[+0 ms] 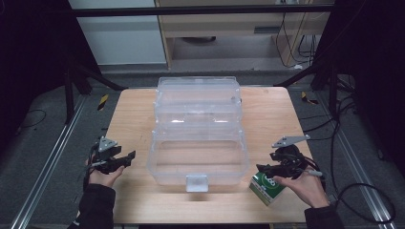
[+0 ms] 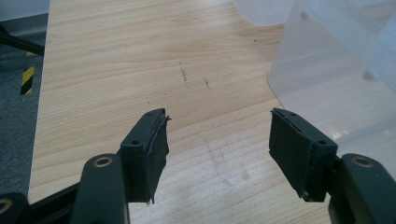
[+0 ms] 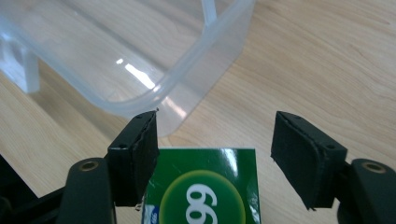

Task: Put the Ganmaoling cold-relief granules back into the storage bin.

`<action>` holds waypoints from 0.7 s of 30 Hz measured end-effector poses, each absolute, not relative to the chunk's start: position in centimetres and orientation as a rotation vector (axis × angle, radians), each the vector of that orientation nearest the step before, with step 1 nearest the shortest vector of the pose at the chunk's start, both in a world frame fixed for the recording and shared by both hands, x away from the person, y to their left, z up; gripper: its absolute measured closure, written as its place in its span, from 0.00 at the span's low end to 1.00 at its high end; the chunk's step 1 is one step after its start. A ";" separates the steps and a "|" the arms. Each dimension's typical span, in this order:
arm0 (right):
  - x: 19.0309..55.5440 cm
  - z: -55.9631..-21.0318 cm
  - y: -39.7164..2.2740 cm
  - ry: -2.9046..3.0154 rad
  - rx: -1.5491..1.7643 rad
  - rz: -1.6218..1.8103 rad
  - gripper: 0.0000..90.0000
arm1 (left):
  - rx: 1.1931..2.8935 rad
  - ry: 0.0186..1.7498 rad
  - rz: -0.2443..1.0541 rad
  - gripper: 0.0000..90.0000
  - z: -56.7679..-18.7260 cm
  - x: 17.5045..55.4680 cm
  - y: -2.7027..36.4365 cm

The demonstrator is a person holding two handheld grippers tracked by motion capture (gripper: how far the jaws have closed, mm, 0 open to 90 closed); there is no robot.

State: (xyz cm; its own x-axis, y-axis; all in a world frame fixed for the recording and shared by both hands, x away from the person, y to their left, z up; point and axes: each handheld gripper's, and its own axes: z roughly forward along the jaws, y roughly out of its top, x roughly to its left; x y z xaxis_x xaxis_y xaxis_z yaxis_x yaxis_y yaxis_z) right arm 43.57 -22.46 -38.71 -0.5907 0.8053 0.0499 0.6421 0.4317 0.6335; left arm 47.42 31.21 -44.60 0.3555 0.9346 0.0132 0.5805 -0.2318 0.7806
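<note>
At centre of the high view stands a clear bin (image 1: 198, 143) with its lid swung back toward the top of the frame; nothing shows inside it, so the packing looks yet to begin, and the green carton (image 1: 266, 187) sits on the surface (image 1: 133, 114) at lower right, just outside the bin's corner. Left gripper (image 1: 125, 159) lies low at lower left, pointing toward the bin; right gripper (image 1: 264, 170) hangs over the carton, its hand (image 1: 305, 187) beneath. Along the left gripper view, the jaws stand spread with only bare wood between them and the bin wall (image 2: 336, 79) at upper right. Along the right gripper view, the jaws are released, straddling the carton (image 3: 201, 186) at the bottom edge without pressing it.
</note>
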 end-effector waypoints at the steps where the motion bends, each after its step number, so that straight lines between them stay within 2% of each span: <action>1: 43.5 -38.7 -22.4 2.435 1.264 0.880 0.33 | 1.921 1.317 0.650 0.40 -44.6 47.4 31.2; 21: 42.7 -38.9 -21.8 2.562 1.306 0.578 0.14 | 1.917 1.329 0.680 0.36 -44.1 47.4 31.9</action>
State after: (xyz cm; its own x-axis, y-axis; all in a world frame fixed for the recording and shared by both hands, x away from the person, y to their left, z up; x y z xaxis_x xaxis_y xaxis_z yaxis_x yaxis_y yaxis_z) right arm 42.69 -21.82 -38.89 -0.5861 0.8102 -0.0068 0.7288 0.5309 0.4325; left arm 47.45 31.91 -44.15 0.3369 0.9410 0.0310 0.5754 -0.2319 0.7843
